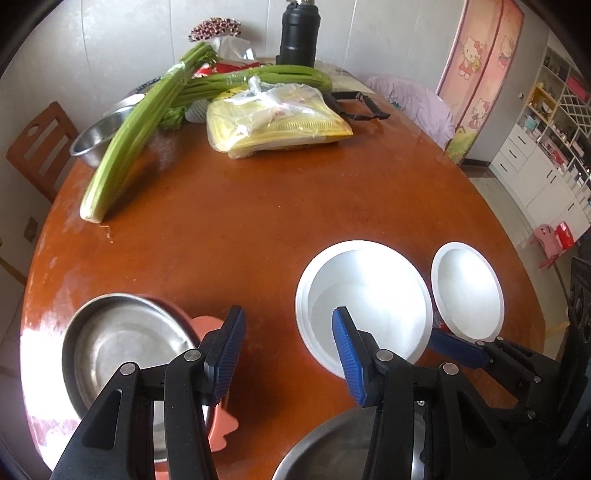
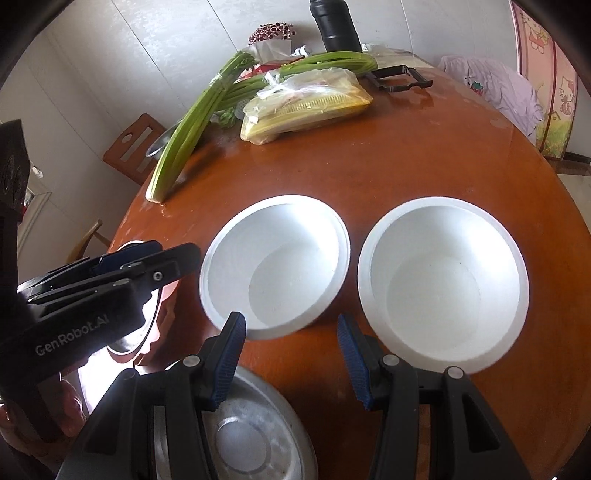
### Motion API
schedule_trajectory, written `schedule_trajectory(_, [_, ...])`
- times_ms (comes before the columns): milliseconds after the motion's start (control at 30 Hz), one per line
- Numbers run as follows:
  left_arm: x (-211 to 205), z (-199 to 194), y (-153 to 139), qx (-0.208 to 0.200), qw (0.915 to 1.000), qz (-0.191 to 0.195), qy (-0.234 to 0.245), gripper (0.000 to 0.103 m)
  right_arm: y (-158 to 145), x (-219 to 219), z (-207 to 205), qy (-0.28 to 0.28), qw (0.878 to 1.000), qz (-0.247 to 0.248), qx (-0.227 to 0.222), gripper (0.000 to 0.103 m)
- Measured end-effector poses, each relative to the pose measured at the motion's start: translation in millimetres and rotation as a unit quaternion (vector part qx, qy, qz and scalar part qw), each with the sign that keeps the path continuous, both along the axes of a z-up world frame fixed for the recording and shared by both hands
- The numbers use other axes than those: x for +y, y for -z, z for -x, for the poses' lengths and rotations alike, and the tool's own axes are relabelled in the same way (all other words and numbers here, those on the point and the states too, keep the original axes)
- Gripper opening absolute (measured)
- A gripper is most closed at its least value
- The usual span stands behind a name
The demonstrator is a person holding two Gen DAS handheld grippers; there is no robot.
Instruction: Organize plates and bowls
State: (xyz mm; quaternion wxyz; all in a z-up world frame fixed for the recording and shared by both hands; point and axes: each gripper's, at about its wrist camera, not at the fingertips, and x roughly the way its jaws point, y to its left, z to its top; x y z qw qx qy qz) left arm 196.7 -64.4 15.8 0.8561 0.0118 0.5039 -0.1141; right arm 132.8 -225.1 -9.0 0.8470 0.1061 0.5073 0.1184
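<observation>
1. Two bowls sit side by side near my table (image 2: 424,155) edge: left bowl (image 2: 275,266), right bowl (image 2: 441,282), close but apart.
2. Steel basin (image 1: 122,343) further left, resting on a mat (image 1: 221,424).
3. Steel plate (image 2: 255,432) nearest me, below my right gripper (image 2: 291,358).
4. Far side: celery (image 1: 133,136), bagged packet (image 1: 280,122), flask (image 1: 297,33) behind them.
5. My left gripper (image 1: 288,354) hangs between basin and left bowl.

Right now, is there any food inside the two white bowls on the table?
No: in the right wrist view both white bowls show only bare white insides, with nothing lying in them.
</observation>
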Motion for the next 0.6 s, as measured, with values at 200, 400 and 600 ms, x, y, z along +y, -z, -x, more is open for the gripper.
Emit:
schedule_trajectory(200, [-6, -14, 12, 0.02, 0.9998, 0.002, 0.003, 0.05, 2, 1, -12, 0.002, 1.0, 0.005, 0.002, 0.051])
schedule_trajectory(400, [-8, -27, 25, 0.035, 0.9994, 0.003, 0.0, 0.05, 7, 4, -19, -0.004, 1.0, 0.02, 0.001, 0.051])
schedule_trajectory(600, [-17, -29, 31, 0.043, 0.999, 0.002, 0.011, 0.05, 6, 8, -23, -0.012, 1.0, 0.027, -0.004, 0.051])
